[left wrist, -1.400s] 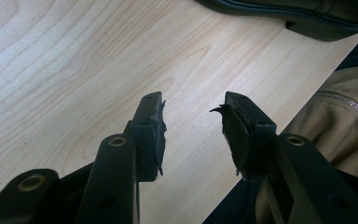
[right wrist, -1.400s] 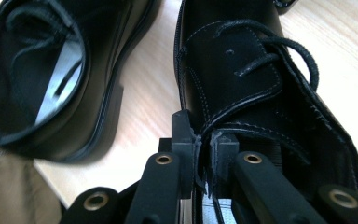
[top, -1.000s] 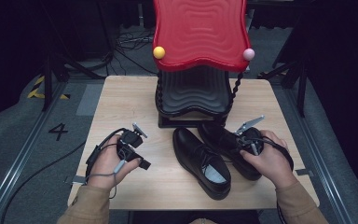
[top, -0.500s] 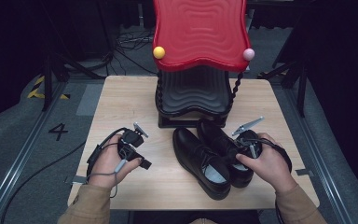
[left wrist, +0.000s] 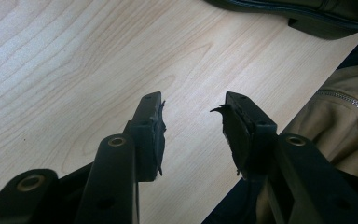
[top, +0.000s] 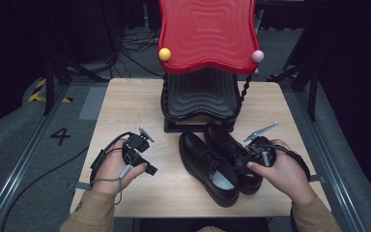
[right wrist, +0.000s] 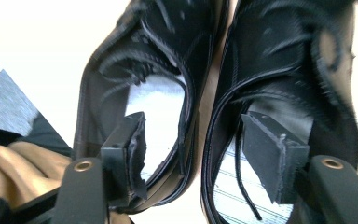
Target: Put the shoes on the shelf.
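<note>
Hovering over two black shoes (top: 222, 164), right gripper (right wrist: 205, 154) just opened.

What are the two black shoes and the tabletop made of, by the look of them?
The shoes look like smooth black leather or a leather-like material: a dull sheen, stitched seams, laces and a pale lining inside. The table looks like light wood or a wood-print laminate, matt, with visible grain lines.

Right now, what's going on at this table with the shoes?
A person holds a gripper in each hand at a wooden table. The right gripper hangs over a pair of black shoes lying side by side in front of a red and black stand. Its jaws have just been opening, one over each shoe, gripping nothing. The left gripper is open above bare wood, away from the shoes.
</note>
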Motion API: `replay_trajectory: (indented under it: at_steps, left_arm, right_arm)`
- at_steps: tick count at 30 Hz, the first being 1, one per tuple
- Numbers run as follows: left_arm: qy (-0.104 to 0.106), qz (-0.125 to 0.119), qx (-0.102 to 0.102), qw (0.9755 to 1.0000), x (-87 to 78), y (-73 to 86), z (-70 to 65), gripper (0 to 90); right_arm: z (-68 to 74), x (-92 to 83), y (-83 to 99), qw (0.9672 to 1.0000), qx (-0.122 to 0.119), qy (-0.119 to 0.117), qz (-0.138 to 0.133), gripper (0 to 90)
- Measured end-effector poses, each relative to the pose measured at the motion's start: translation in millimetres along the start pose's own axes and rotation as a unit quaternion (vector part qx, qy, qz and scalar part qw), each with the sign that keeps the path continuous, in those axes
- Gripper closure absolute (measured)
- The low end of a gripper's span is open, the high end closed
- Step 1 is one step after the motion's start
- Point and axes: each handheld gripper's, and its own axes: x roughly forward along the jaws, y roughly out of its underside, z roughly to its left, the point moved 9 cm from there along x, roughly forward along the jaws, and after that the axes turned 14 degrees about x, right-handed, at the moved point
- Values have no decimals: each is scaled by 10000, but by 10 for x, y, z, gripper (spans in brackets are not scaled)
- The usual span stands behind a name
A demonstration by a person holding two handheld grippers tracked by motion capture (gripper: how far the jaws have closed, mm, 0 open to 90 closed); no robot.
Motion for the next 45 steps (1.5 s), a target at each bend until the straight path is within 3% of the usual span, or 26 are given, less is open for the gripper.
replay_trajectory:
  at_steps: [3,7,12,14,20,24,26,29,34,39,45]
  left_arm:
    - [8,18,-8,10000,4,7,-2,582]
    - [24,10,-1,10000,-2,13,-5,581]
    - [-5,18,-29,10000,-6,40,-5,578]
    - [-12,-17,-49,10000,-7,45,0,577]
    - [-22,-9,-113,9999,-10,94,6,573]
    - [-37,-10,-151,9999,-7,114,9,573]
    - [-31,7,-164,9999,1,123,10,572]
    - [-19,11,-176,9998,6,125,7,572]
    - [-11,32,-165,9999,22,111,11,572]
    - [39,80,-141,9999,51,94,5,571]
    - [50,80,-139,9999,70,78,20,571]
  right_arm:
    - [-14,135,35,9996,-121,160,189,373]
    - [-41,263,19,9989,-202,391,183,367]
    - [-55,447,24,9980,-254,486,316,370]
    - [-48,506,17,9982,-177,480,303,395]
    - [-87,638,-20,9954,-410,811,318,513]
    - [-73,663,-82,9949,-471,840,284,563]
    - [-61,671,-116,9958,-446,780,187,637]
    - [-57,682,-135,9967,-375,708,164,644]
    - [-52,695,-136,9961,-350,786,198,645]
    - [-42,702,-121,9952,-561,783,193,633]
    - [-49,700,-141,9965,-243,778,192,659]
